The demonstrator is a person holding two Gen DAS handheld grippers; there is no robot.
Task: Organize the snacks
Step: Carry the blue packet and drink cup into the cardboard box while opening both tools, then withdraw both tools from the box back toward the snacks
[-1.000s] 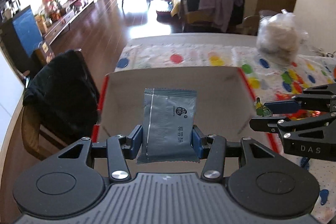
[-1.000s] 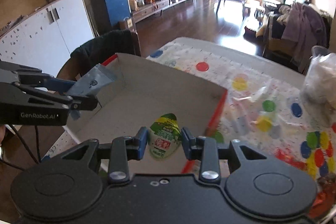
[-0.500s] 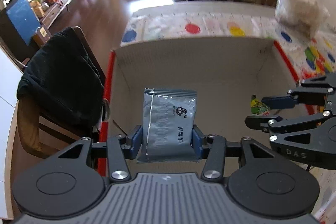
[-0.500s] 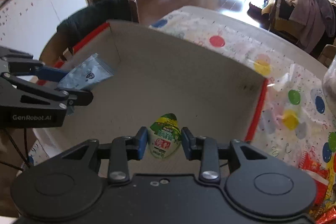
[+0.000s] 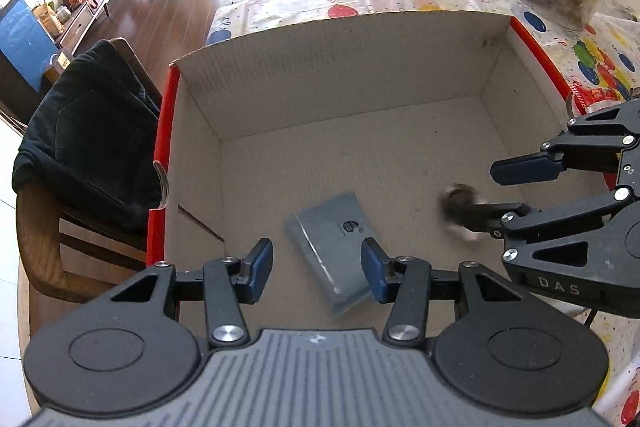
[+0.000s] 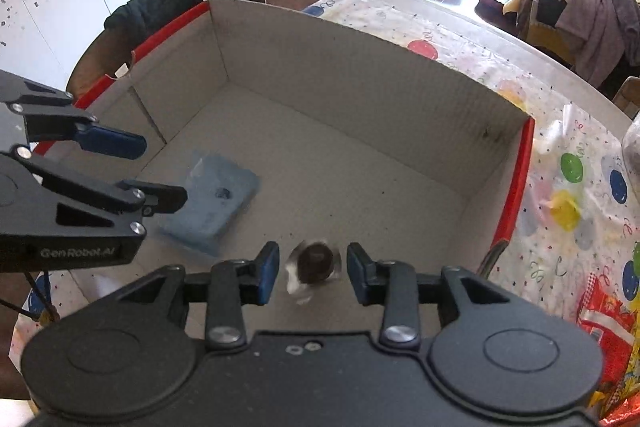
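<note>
Packet [image 5: 334, 239] lies in box [image 5: 340, 67], long axis diagonal; both tools [image 5: 317, 269] [image 6: 313, 273] wide.

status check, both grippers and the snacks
Left gripper open, right gripper open. Blue packet and small snack, blurred, in cardboard box. Nothing blocking.

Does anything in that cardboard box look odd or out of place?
Only one thing: a small round snack between the open right gripper is a blur, apparently mid-fall. The blue packet lies askew inside the box.
</note>
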